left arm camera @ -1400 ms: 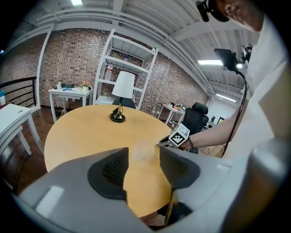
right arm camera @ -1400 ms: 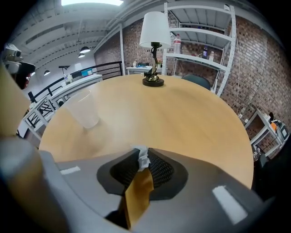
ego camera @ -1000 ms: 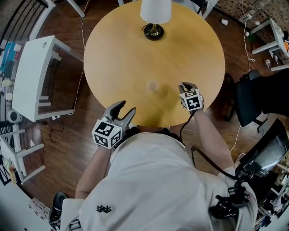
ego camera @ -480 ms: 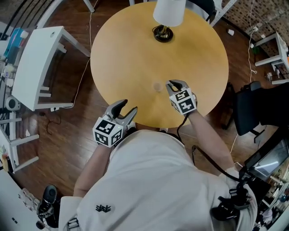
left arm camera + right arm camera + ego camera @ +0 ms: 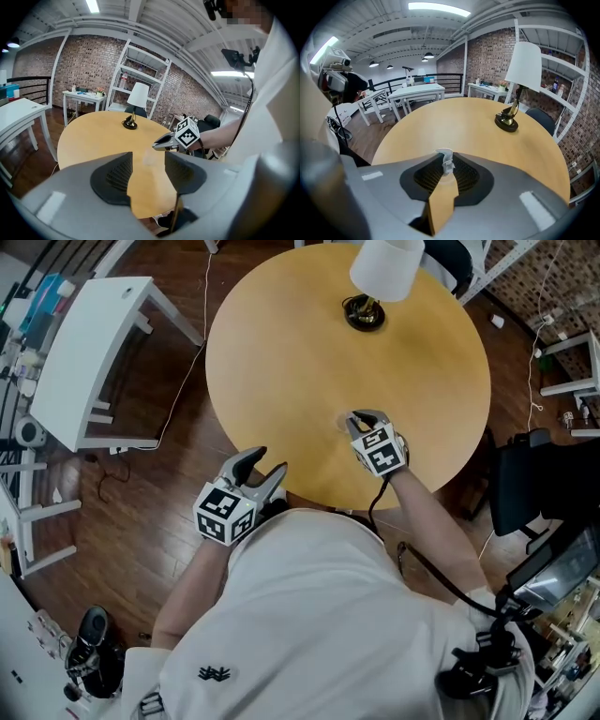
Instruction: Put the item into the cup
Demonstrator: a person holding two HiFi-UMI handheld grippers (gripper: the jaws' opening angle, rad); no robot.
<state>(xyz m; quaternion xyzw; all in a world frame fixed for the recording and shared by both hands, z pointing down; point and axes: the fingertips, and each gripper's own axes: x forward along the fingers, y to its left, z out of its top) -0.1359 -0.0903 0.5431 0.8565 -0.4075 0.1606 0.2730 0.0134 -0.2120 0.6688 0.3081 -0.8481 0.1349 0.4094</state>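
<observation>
A small clear cup (image 5: 344, 423) stands on the round wooden table (image 5: 281, 352), faint against the wood. My right gripper (image 5: 360, 417) is shut on a small whitish item (image 5: 448, 167) pinched at its jaw tips. The tips hover right beside the cup, whose rim (image 5: 442, 151) shows just past them in the right gripper view. Off the table's near edge, my left gripper (image 5: 263, 468) is open with nothing between its fingers. Its own view looks across the table at the cup (image 5: 150, 158) and the right gripper (image 5: 159, 144).
A table lamp (image 5: 377, 277) with a white shade stands at the table's far side. A white side table (image 5: 94, 352) is to the left, a black chair (image 5: 539, 479) to the right. White shelving (image 5: 140, 70) lines the brick wall.
My right gripper has moved left across the table with the item and now sits next to the cup. The left gripper has shifted only slightly.
</observation>
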